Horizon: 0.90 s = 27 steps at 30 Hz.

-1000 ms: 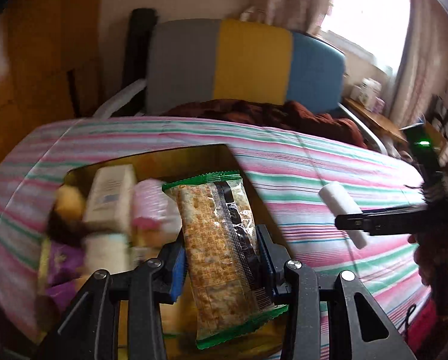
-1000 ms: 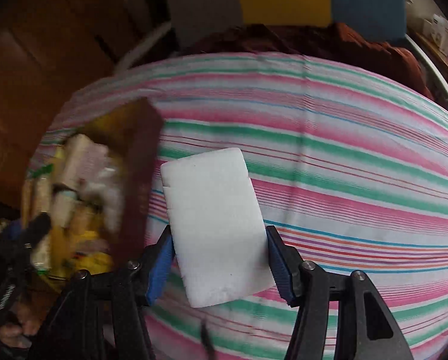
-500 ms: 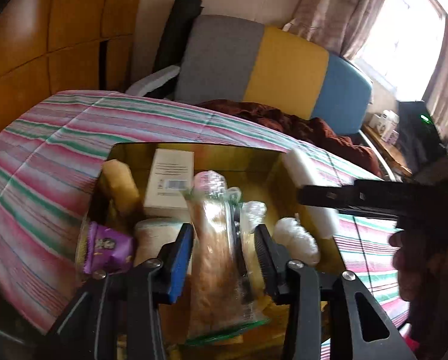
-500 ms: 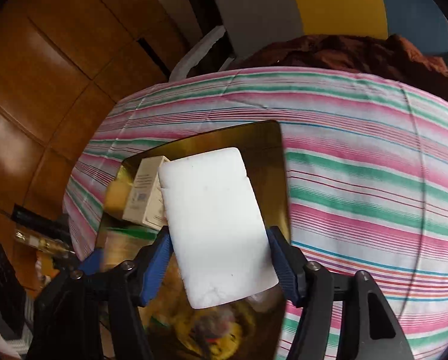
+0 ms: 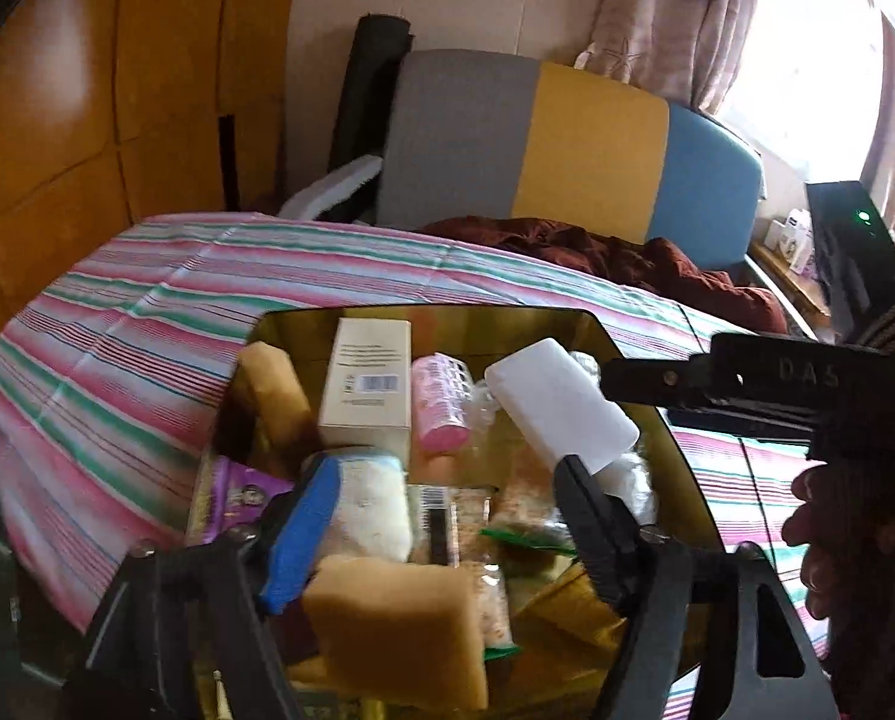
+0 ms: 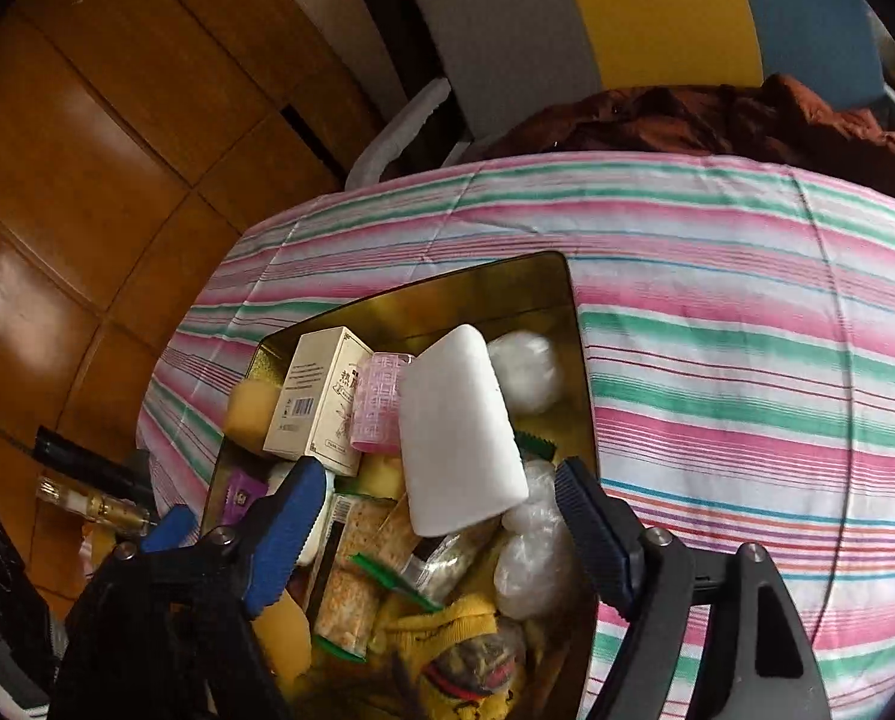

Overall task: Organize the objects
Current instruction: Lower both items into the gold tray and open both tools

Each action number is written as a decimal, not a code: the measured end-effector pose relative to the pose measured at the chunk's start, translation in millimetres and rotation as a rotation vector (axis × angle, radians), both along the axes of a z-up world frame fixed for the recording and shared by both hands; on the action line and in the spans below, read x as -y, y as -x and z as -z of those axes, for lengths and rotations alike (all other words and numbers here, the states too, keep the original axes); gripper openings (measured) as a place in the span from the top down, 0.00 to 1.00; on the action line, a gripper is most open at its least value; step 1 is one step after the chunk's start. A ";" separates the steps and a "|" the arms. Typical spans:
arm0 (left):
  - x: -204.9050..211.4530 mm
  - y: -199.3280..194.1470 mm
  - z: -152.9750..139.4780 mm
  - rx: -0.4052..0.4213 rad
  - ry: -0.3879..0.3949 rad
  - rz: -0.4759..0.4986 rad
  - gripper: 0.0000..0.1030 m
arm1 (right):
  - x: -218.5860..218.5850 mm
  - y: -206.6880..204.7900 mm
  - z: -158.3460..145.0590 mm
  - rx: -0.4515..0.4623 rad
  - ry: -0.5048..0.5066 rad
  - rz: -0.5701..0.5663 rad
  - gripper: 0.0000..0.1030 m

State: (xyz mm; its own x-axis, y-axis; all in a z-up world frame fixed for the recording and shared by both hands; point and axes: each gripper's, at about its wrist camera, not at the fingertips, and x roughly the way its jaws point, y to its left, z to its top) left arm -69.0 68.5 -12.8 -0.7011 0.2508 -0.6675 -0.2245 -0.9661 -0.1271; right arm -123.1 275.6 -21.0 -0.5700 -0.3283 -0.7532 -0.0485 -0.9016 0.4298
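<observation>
Both grippers are now letting go: a second ago each was clamping its load, and now the left gripper (image 5: 447, 516) is standing spread wide over the gold tin (image 5: 423, 315), its cracker packet (image 5: 477, 546) lying flat among the clutter. Over on the right gripper (image 6: 441, 516), released too, the white block (image 6: 456, 432) is tipping loose onto the pile, leaning against the pink roller (image 6: 378, 402) because the tin is packed full.

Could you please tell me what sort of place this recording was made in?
Most likely a room in a home: a striped cloth covers the surface holding the gold tin, with a tricolour chair, curtained window and wood panelling behind.
</observation>
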 end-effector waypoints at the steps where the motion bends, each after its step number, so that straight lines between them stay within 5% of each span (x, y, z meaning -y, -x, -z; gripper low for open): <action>1: 2.3 -2.5 -1.7 -0.009 0.008 -0.011 0.23 | 1.2 -3.6 -1.9 -0.009 -0.012 0.003 0.22; 12: 14.6 -26.9 -15.6 -0.071 0.062 -0.077 0.01 | 23.9 -63.2 -17.8 -0.140 -0.263 0.099 0.19; 27: 25.0 -54.2 -15.8 -0.092 0.131 -0.178 0.00 | 35.2 -115.6 -12.9 -0.192 -0.422 0.168 0.18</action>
